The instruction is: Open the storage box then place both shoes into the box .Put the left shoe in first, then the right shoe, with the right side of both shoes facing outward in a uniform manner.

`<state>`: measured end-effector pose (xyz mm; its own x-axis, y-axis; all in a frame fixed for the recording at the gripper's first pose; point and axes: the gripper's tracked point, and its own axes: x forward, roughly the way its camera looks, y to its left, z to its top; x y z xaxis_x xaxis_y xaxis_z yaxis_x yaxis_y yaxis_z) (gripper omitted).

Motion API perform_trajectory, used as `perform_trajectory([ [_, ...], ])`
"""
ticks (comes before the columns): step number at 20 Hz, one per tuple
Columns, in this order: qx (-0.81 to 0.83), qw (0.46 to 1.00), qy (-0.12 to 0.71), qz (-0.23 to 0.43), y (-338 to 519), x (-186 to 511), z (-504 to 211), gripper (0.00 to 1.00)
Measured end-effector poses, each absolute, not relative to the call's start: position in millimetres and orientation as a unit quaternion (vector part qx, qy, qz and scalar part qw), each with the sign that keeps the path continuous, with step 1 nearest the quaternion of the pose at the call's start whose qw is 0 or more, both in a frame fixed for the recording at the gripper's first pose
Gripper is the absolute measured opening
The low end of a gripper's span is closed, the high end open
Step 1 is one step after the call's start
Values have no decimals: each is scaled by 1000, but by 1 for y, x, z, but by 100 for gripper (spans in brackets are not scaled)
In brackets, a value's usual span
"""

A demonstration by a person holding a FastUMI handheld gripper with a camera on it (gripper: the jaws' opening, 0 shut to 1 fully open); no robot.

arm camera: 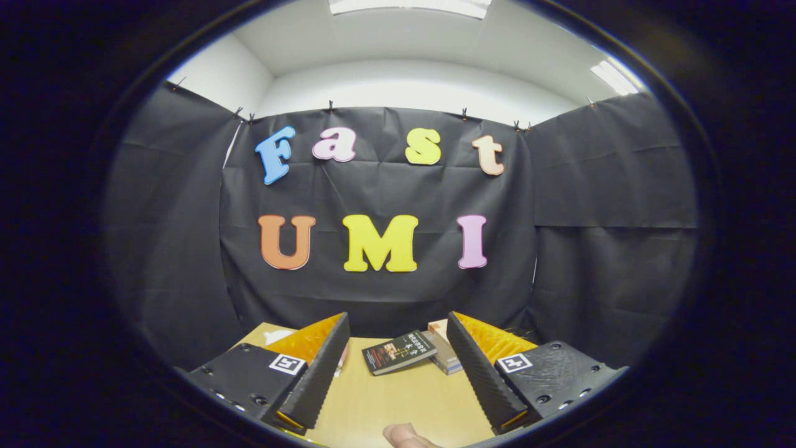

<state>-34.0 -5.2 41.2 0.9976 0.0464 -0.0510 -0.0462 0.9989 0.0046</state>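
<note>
gripper (398, 373) held wide open, nothing gripped, lower centre of frame. book (398, 352) lying on table (398, 404) beyond fingers. box, shoes unseen; handling cannot be judged.

The right finger (482, 367) hides part of the stacked books (443, 348); a fingertip (407, 435) of the person is cut off below the table (398, 398).

Bare table (398, 398) between parted tongs (398, 323); books (399, 352) lie ahead.

Gripper (398, 348) fingers apart above table (398, 398), book (398, 352) beyond.
</note>
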Motion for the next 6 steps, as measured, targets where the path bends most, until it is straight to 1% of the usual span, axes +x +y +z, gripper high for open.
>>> perform_trajectory([
  [6,-1,999,34,29,8,-33,35,96],
])
